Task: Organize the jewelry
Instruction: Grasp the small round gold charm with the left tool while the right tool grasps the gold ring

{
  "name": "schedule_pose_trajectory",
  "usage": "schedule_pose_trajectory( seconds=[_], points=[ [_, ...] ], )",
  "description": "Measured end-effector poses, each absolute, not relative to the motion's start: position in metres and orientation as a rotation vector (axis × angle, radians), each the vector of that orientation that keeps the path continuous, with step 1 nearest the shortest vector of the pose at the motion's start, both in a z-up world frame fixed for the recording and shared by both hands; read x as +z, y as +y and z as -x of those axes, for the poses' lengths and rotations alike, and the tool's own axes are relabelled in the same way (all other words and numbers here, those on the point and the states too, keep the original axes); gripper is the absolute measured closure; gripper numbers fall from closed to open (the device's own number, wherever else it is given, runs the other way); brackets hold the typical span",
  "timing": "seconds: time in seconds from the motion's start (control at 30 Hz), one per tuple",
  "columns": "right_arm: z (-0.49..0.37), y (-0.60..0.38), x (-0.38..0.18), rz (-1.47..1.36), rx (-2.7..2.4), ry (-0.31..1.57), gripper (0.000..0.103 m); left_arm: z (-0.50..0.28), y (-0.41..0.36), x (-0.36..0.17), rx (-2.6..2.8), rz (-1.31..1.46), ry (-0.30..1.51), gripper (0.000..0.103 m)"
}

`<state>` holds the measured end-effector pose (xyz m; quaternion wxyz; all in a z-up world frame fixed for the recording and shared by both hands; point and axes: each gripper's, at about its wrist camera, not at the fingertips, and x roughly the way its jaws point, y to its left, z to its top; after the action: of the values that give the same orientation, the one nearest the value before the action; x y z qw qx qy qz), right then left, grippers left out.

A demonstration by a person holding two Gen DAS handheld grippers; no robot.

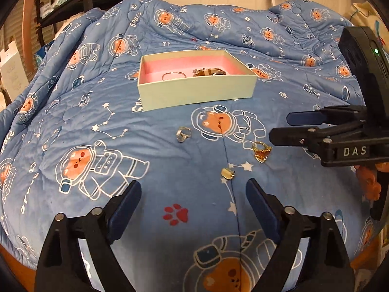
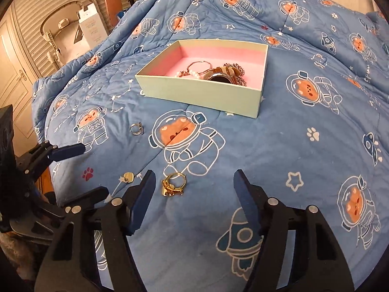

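Both grippers are spread with nothing between their pads. The right gripper (image 2: 194, 189) hangs just over the blanket (image 2: 279, 146), its blue fingers (image 2: 143, 202) set wide, and the gold ring (image 2: 173, 185) lies just inside its left finger, untouched as far as the view shows. The left gripper (image 1: 193, 197) is likewise wide apart over bare fabric, with a red paw print on the cloth between its fingers; the small gold disc-shaped piece (image 1: 228, 173) lies just beyond its right fingertip.

Farther out, a silver ring (image 1: 183, 133) sits alone on the blanket, to the left and between the grippers and the box. That makes three loose pieces still out.

At the far side stands the open pale-green box (image 1: 197, 92) with its pink lining. Inside it already lie a pearl bracelet (image 2: 194, 71), a watch (image 2: 218, 76) and what looks like a chain behind it, so part of the sorting looks done.

Judging by this, the work is past its middle: three small pieces remain to be lifted into the box, and the gold ring looks like the nearest candidate for the right gripper.
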<state>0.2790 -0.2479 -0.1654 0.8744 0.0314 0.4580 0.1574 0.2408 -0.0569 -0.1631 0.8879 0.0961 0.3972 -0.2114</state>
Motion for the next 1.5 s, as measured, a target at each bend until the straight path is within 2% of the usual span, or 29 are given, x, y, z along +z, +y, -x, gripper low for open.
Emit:
schedule_pose_trajectory(
  seconds=[0.1,0.17,0.23,0.3,0.43,0.6,0.77,1.0,1.5],
  points=[
    [-0.277,-0.243,-0.169,-0.064,0.339,0.974,0.049,-0.237,-0.066,-0.165,-0.477,-0.22,0.823,0.032],
    [-0.275,-0.24,-0.171,-0.063,0.347,0.985,0.05,-0.237,-0.072,-0.168,-0.488,-0.233,0.823,0.038],
    [-0.275,-0.237,-0.173,-0.062,0.352,0.994,0.051,-0.24,-0.077,-0.172,-0.492,-0.246,0.829,0.052],
    [-0.277,-0.233,-0.174,-0.065,0.358,1.004,0.057,-0.241,-0.08,-0.174,-0.499,-0.25,0.832,0.053],
    [-0.284,-0.225,-0.18,-0.064,0.347,1.042,0.062,-0.244,-0.081,-0.175,-0.506,-0.24,0.839,0.058],
    [-0.289,-0.222,-0.186,-0.085,0.333,1.071,0.075,-0.248,-0.084,-0.177,-0.52,-0.25,0.839,0.065],
    [-0.292,-0.224,-0.187,-0.105,0.332,1.075,0.078,-0.251,-0.088,-0.18,-0.53,-0.252,0.838,0.07],
    [-0.291,-0.223,-0.186,-0.099,0.341,1.059,0.078,-0.253,-0.087,-0.18,-0.541,-0.241,0.829,0.087],
    [-0.28,-0.231,-0.165,-0.126,0.385,0.967,0.078,-0.245,-0.083,-0.165,-0.547,-0.205,0.803,0.088]
  ],
)
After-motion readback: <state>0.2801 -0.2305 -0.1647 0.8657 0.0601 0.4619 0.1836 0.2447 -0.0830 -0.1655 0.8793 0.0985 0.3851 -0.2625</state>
